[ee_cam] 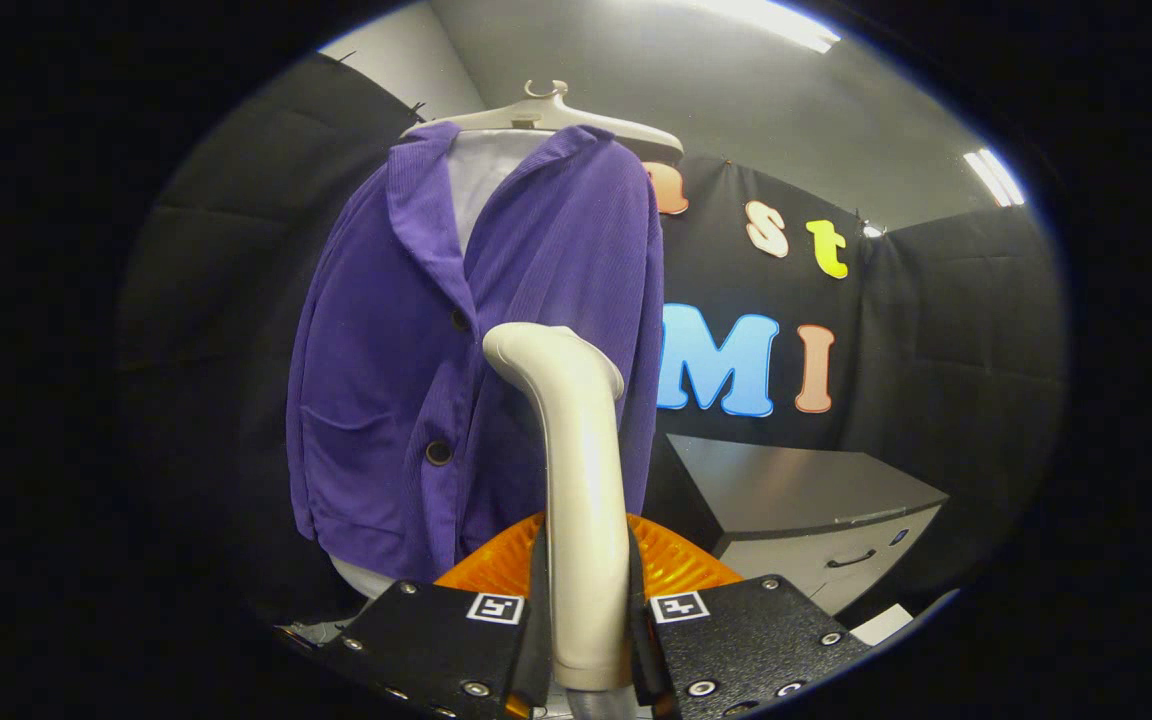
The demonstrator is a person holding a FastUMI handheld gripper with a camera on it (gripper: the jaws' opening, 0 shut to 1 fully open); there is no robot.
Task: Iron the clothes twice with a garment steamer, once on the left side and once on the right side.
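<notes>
Black cloth walls close off the booth, under a grey ceiling with strip lights (pixel 771 20). A dark cabinet (pixel 816 520) with a drawer handle stands beyond the fingers, to one side of the hanging garment. No counter in sight.

The purple jacket (pixel 386 360) hangs on a pale hanger (pixel 556 115), open at the collar over a white lining, two dark buttons down the front.

The tool (pixel 586 630) pinches the garment steamer (pixel 576 460) by its pale handle, both fingers pressed on it; an orange ribbed part (pixel 676 560) sits just behind. The steamer head sits in front of the jacket's front panel near the button line; contact cannot be told.

Risks, judged:
- Handle is smooth and rounded; it may twist in the grip.
- Jacket hangs free, so pushing may swing it away.
- Head could catch a button.
</notes>
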